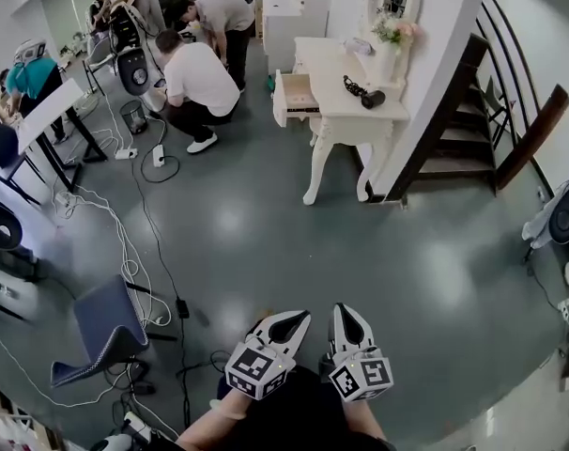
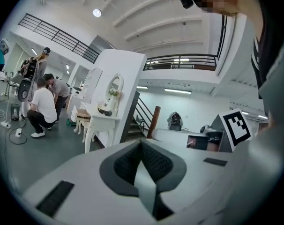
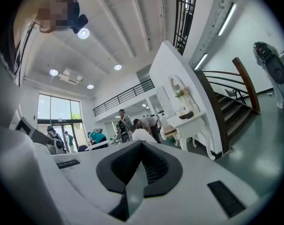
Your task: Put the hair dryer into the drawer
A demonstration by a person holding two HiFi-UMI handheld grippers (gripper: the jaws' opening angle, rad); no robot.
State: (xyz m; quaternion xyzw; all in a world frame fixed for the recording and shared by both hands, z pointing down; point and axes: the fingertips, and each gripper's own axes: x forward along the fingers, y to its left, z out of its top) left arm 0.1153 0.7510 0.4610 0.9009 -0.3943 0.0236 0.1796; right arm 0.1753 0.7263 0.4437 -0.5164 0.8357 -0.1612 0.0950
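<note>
The hair dryer [image 1: 367, 96] lies on top of the table [image 1: 346, 120], well ahead of both your hand-held grippers and a little to their right, across the floor [image 1: 294, 252]. Its dark body seems to run slantwise with the cord end farther from you, though it is too small to be sure. The open drawer [image 1: 295, 96] juts out just left of it. Your right hand-held gripper [image 1: 348, 318] is slightly nearer. It is clenched on nothing, as is your left hand-held gripper [image 1: 292, 321].
</note>
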